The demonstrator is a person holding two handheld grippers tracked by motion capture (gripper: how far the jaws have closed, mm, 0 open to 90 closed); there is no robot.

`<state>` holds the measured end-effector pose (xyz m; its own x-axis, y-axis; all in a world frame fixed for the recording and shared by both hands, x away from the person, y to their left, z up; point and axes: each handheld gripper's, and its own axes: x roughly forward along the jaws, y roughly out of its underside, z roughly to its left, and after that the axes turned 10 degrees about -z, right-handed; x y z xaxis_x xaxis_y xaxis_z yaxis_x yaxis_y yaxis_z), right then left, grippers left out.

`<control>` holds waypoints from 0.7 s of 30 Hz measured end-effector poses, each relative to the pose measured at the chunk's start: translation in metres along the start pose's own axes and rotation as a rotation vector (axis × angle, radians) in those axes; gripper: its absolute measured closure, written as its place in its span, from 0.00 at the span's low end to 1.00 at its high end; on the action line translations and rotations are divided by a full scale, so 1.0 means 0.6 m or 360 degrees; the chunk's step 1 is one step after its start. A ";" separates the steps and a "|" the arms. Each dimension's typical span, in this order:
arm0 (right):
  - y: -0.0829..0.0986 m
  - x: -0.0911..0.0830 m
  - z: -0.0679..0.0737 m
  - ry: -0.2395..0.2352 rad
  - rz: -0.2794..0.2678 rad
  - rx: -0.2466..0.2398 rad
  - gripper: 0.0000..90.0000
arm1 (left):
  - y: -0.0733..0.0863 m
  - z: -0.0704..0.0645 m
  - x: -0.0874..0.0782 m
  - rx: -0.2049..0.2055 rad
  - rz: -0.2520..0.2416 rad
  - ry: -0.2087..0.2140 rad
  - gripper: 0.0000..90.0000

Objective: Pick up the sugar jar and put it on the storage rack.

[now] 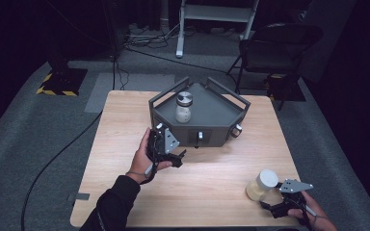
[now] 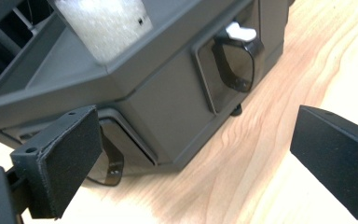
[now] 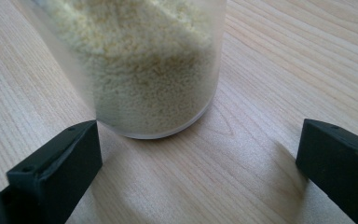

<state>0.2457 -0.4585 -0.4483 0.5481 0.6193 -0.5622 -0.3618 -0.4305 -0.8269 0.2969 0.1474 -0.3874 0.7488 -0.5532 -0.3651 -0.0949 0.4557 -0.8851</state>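
In the high view, a clear jar of pale grain (image 1: 261,185) with a white lid stands on the wooden table (image 1: 212,178), just ahead of the right gripper (image 1: 270,208). The left gripper (image 1: 177,159) hovers beside the grey tray (image 1: 212,113), which carries a second jar (image 1: 183,107).

In the left gripper view, the jaws are wide apart, with the tray's front wall (image 2: 168,100) just beyond them.

In the right gripper view, the jaws are spread, and the grain jar (image 3: 140,65) stands just beyond them, nearer the left jaw.

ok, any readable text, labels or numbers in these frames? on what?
None readable.
Jar on the tray: one small black mark on its side, too small to read.
Grain jar on the table: no label visible.
Grey tray: no markings.
Floor plate: yellow-black hazard stripes, no words.
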 end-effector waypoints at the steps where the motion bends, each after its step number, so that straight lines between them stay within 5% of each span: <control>1: 0.000 0.000 0.000 0.0000 0.0000 -0.0001 0.00 | 0.003 -0.002 0.000 0.0008 0.0004 0.0001 0.02; 21: 0.000 0.000 0.000 0.0001 0.0000 -0.0001 0.00 | 0.059 -0.019 -0.018 -0.0024 0.0121 0.0038 0.02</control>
<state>0.2456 -0.4585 -0.4483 0.5484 0.6189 -0.5623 -0.3616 -0.4308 -0.8268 0.2780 0.1618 -0.4181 0.7231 -0.5340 -0.4382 -0.1609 0.4868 -0.8586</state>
